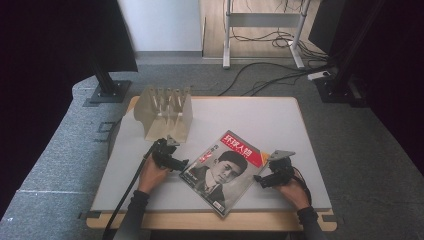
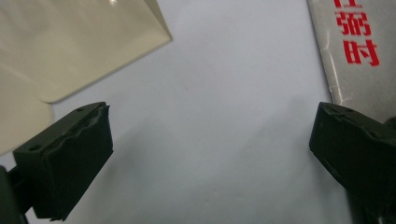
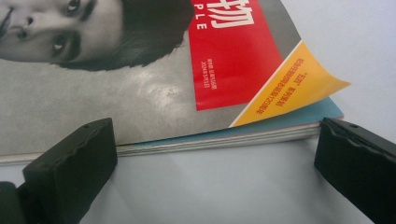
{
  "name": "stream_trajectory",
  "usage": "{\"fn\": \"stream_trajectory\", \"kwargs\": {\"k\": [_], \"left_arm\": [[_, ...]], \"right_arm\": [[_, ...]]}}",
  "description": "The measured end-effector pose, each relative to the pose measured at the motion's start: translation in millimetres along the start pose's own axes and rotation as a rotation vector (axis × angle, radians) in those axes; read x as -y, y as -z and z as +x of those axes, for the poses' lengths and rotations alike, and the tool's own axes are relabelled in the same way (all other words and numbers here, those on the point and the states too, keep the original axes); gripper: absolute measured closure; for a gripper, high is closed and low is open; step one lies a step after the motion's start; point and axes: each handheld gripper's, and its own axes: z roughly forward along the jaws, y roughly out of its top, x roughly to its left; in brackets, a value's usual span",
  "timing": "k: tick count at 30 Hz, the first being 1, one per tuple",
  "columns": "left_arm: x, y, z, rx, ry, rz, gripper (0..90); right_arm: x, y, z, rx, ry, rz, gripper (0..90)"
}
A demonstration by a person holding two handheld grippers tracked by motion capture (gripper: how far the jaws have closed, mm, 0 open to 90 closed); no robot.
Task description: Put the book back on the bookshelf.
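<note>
A magazine (image 1: pixel 222 170) with a red title band and a black-and-white portrait lies flat and slanted on the white table (image 1: pixel 265 120). My left gripper (image 1: pixel 176 166) rests at its left edge, open over bare table, and the magazine's margin with red characters (image 2: pixel 357 44) shows beside one jaw. My right gripper (image 1: pixel 260 179) stands open just off the magazine's right edge. In the right gripper view the page edge (image 3: pixel 210 140) runs between the jaws, and the cover's yellow corner (image 3: pixel 299 86) curls up.
A beige rack (image 1: pixel 164 112) with several upright slots stands at the back left of the table; its wall (image 2: pixel 70 42) shows in the left gripper view. Black stands, a desk frame and cables sit on the carpet beyond the table.
</note>
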Motion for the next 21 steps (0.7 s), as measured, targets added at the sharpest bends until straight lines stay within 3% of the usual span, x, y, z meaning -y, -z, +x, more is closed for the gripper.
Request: {"fn": "stream_trajectory", "kwargs": {"k": [3,9,12,17,21], "left_arm": [[1.1,-0.9,-1.7,0.034,0.006,-0.008,0.2],[7.4,6.1,-10.9,0.035,-0.004,-0.022,6.1],[16.9,9.1,-16.6,0.059,0.025,-0.050,6.1],[24.2,13.4,-27.5,0.055,0.019,-0.069,5.8],[25.6,15.2,-33.5,0.052,0.007,-0.069,5.8]], "right_arm": [[-1.3,-1.6,-1.7,0.006,-0.003,-0.004,0.0],[-4.9,-4.5,-6.7,0.023,-0.009,-0.001,0.0],[-9.1,-8.6,-13.9,0.039,-0.027,-0.001,0.0],[-16.6,-13.6,-19.9,0.070,-0.033,0.005,0.0],[-15.4,-11.8,-19.0,0.066,-0.030,0.007,0.6]]}}
